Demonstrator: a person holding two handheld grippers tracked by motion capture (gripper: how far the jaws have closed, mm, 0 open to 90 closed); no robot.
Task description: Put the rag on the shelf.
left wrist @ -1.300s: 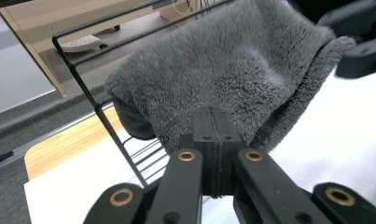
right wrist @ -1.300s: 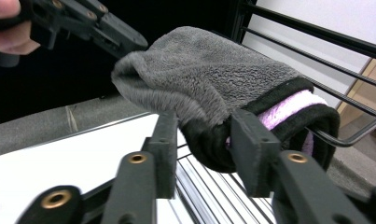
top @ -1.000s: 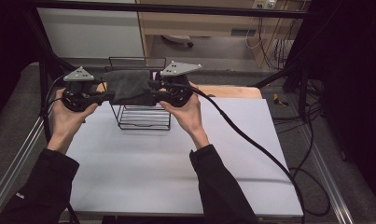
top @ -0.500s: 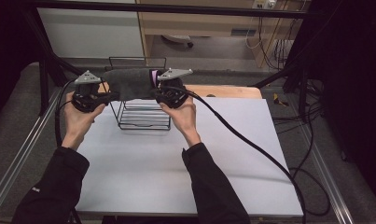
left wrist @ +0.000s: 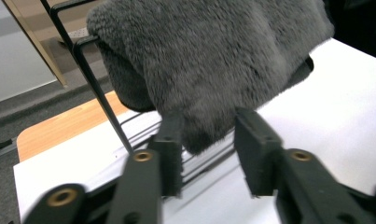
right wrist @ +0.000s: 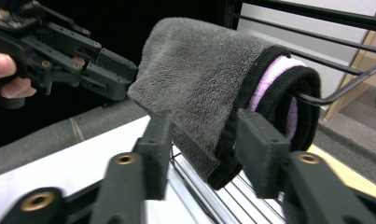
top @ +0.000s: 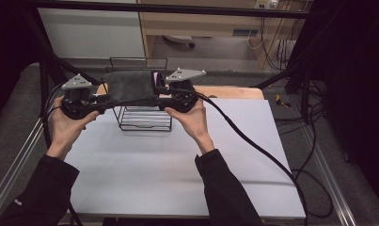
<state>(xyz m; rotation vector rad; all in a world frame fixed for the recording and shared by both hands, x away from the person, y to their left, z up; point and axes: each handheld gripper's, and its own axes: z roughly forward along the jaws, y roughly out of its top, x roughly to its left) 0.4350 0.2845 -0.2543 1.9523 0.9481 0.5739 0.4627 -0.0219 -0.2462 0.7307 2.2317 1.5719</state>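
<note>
We take the step as letting go of the grey towel [top: 130,86] now draped over the top bar of the wire rack [top: 145,120], which stands on the white worktop [top: 177,174].

Nearest us, both tongs have just been opening. Left tongs [left wrist: 206,140]: released, the towel's corner between the jaws but unpinched. Right tongs [right wrist: 202,149]: released too, the black-bound hem hanging loose between them.

We should draw both back level and together, so no pile snags and drags the towel off the rack.
</note>
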